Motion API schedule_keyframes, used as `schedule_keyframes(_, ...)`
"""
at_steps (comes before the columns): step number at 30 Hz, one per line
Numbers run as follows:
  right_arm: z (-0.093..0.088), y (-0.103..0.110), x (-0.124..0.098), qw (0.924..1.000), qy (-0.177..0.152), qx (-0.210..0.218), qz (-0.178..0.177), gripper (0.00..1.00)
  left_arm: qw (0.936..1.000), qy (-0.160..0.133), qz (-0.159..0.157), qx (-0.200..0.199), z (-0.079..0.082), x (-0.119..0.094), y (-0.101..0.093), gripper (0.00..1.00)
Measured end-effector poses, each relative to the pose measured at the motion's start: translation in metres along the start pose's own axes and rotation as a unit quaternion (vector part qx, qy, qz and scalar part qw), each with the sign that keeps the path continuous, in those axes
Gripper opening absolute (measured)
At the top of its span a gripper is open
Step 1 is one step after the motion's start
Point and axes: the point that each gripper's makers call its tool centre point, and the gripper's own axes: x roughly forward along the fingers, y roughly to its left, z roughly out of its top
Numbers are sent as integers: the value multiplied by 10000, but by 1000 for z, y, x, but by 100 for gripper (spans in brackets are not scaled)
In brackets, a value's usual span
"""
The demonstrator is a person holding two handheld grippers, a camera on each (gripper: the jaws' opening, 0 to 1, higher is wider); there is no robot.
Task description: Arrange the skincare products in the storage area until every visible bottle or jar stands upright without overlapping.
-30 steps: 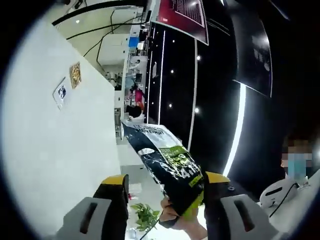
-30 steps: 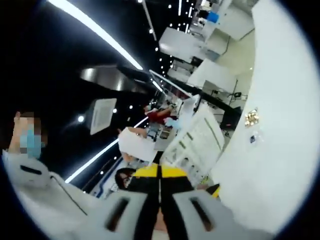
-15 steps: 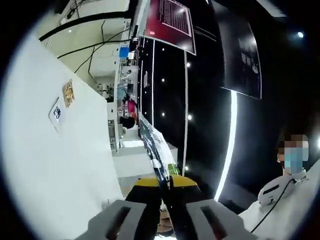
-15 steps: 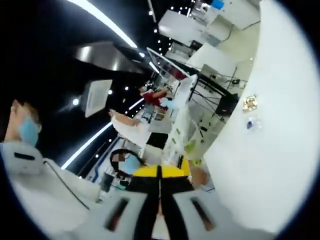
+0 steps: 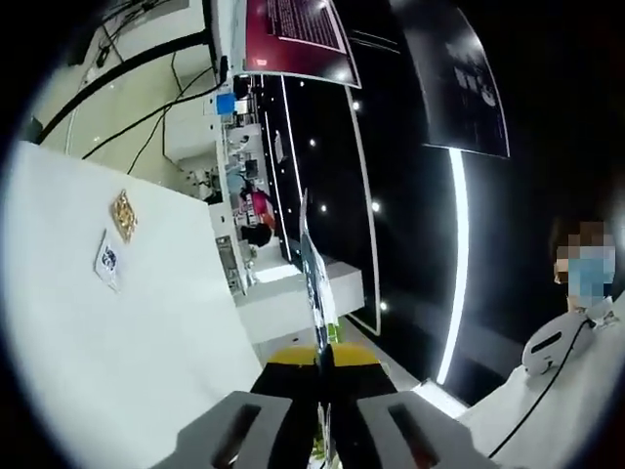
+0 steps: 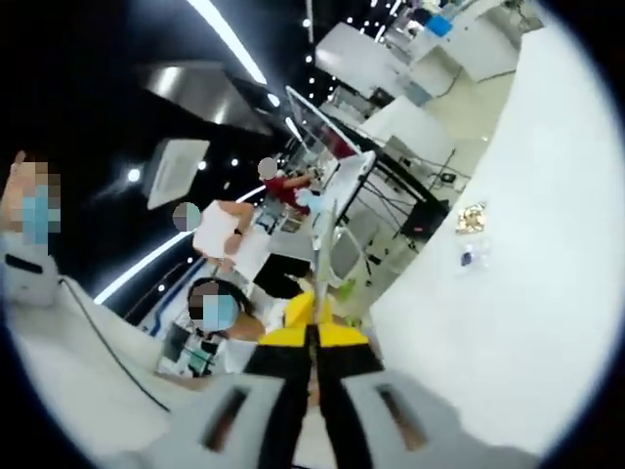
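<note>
Yellow-tipped jaws of my left gripper [image 5: 323,363] stand pressed together on a thin, flat printed pouch [image 5: 314,283], seen edge-on in the left gripper view; it rises from between the jaws as a narrow dark strip with white and green print, tilted slightly to the left. My right gripper [image 6: 312,337] is likewise clenched, its jaws meeting on a thin pale sheet edge [image 6: 328,256] that runs up and slightly right in the right gripper view; I cannot tell whether this is the same pouch. Both cameras point up and away from any desk: no bottle or jar can be made out, so I cannot say where the skincare products lie. In the left gripper view a large white wall panel [image 5: 117,332] takes the left side, bearing a small gold square tag [image 5: 122,215] and, just below it, a white sticker [image 5: 107,260]. Above is a dark red poster [image 5: 293,34] on a black ceiling with a bright light strip [image 5: 457,264]. A person in a white top [image 5: 562,381] stands at the right edge. In the right gripper view the same kind of white panel [image 6: 488,322] lies to the right, with the gold tag [image 6: 472,217] and sticker [image 6: 469,256]. Several people stand at left and centre, one in white [image 6: 217,230], one in red [image 6: 291,188] farther off.
</note>
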Motion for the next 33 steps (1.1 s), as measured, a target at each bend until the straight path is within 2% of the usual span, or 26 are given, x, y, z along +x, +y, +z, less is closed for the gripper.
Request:
schedule_keyframes(4,-11,5,5,9997,207,-154,29,7,9998,175,-67,95,-4,8,-5,1)
schedule_keyframes(9,-14,6,7,9995,271,-190,13,7,9996,196,-153,100,0,14,-10,1)
schedule_keyframes(13,-9,2,4,9997,168,-174,-93,6,9988,401,-54,260,-3,18,-9,1)
schedule_keyframes(15,-9,1,1,9997,172,-152,-117,1,9982,515,22,312,-6,21,-7,1)
schedule_keyframes(16,-10,-3,-1,9993,164,-180,-284,1,9979,565,53,317,-7,23,-7,1)
schedule_keyframes(21,-9,-9,-11,9986,-72,-49,-519,0,9948,858,225,495,-14,33,-2,1)
schedule_keyframes(25,-9,-11,-22,9976,-231,-199,-619,0,9934,985,205,545,-21,40,-2,2)
schedule_keyframes(28,-8,-9,-28,9974,-284,-273,-606,0,9916,1054,176,732,-28,45,0,4)
schedule_keyframes(33,-6,-8,-36,9962,-470,-355,-641,0,9915,1142,141,611,-32,50,4,10)
